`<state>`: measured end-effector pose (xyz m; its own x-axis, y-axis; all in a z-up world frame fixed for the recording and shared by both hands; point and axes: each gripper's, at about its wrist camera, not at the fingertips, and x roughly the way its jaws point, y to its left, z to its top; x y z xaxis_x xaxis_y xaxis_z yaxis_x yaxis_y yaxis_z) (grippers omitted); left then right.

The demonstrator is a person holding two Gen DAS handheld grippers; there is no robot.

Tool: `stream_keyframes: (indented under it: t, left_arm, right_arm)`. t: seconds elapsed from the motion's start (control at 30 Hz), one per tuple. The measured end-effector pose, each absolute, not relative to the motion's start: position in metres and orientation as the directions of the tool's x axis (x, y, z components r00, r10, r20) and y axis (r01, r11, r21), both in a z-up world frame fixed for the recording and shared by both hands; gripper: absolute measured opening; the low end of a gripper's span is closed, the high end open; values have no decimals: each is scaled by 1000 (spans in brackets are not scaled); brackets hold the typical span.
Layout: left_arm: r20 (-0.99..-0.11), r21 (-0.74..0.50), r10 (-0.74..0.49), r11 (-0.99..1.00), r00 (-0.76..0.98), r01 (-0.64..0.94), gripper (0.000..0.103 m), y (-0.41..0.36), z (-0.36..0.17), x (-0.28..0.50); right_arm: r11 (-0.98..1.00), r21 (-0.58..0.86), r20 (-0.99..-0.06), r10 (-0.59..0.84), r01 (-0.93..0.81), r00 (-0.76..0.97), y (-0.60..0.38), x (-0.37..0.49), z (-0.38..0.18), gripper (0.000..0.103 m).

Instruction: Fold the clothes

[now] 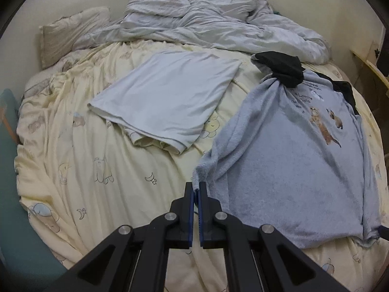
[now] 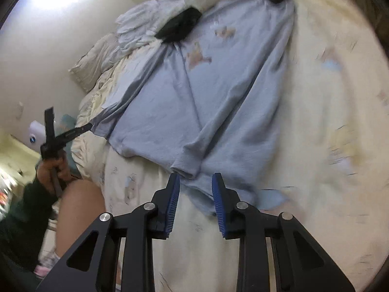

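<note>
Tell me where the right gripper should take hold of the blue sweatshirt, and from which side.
Grip the near hem corner of the blue sweatshirt, which lies flat on the bed just ahead of the right gripper. Come from the bed's near edge, jaws low, sliding one finger under the hem. The left gripper already pinches the opposite corner, so this probably evens the fold.

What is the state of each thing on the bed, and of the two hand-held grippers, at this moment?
Light blue fleece sweatshirt with dog print: spread flat, not yet folded, bottom corner pinched.
White cotton T-shirt: folded, lying flat.
Pale grey duvet: crumpled at the head of the bed.
Left hand-held gripper: shut on the sweatshirt corner.
Right hand-held gripper: open, sweatshirt hem between its fingers.
</note>
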<state>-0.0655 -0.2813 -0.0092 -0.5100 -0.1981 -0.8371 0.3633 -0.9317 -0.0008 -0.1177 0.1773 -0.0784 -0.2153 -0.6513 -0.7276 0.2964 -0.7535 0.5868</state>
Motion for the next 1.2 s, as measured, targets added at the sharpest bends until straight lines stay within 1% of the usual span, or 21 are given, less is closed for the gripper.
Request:
stream_keyframes:
  t: [0.1,0.2,0.3,0.63,0.73,0.8,0.93,0.97,1.0,1.1,1.17,1.2]
  left_arm:
    - [-844,-24,-190,-921,-502,389,2,-287,-12,-66]
    - [-843,-24,-191,-920,-503,391,2,-285,-11,-67]
    - [-837,-2,-198,-931,-510,365,2,-277,-9,-69]
    - [-842,10,-190,-941,-505,339,2,-271,-12,-77]
    - [-843,10,-190,-940,-502,340,2,-272,-12,-77]
    - [-844,10,-190,-940,-501,340,2,-271,-12,-77]
    - [-843,12,-192,-941,-502,338,2,-270,-12,-77]
    - [-843,13,-191,-941,-503,337,2,-270,-12,-78]
    - [-843,13,-191,-941,-503,337,2,-269,-12,-78]
    - [-842,13,-191,-942,-504,336,2,-269,-12,-78]
    - [-842,13,-191,-942,-505,335,2,-269,-13,-78]
    - [-842,13,-191,-942,-505,334,2,-269,-13,-78]
  right_arm:
    - [-709,681,-688,-705,183,-173,169,-130,-105,31]
    - [-586,810,-583,-802,-16,-129,178,-140,-137,30]
    - [-483,864,-502,-850,-143,-160,188,-142,-154,31]
    - [-543,830,-556,-824,-123,-108,171,-143,-148,33]
    - [-568,815,-579,-809,-117,-107,162,-147,-146,39]
    - [-578,809,-588,-801,-108,-110,157,-148,-143,54]
    - [-594,799,-601,-790,-87,-121,148,-149,-138,65]
    - [-594,801,-599,-791,-78,-124,146,-149,-137,69]
    - [-595,800,-599,-790,-72,-130,145,-149,-136,71]
    - [-617,785,-618,-773,-54,-146,141,-147,-133,71]
    - [-632,774,-629,-760,-39,-164,139,-144,-132,71]
    - [-644,764,-638,-750,-26,-173,138,-143,-131,69]
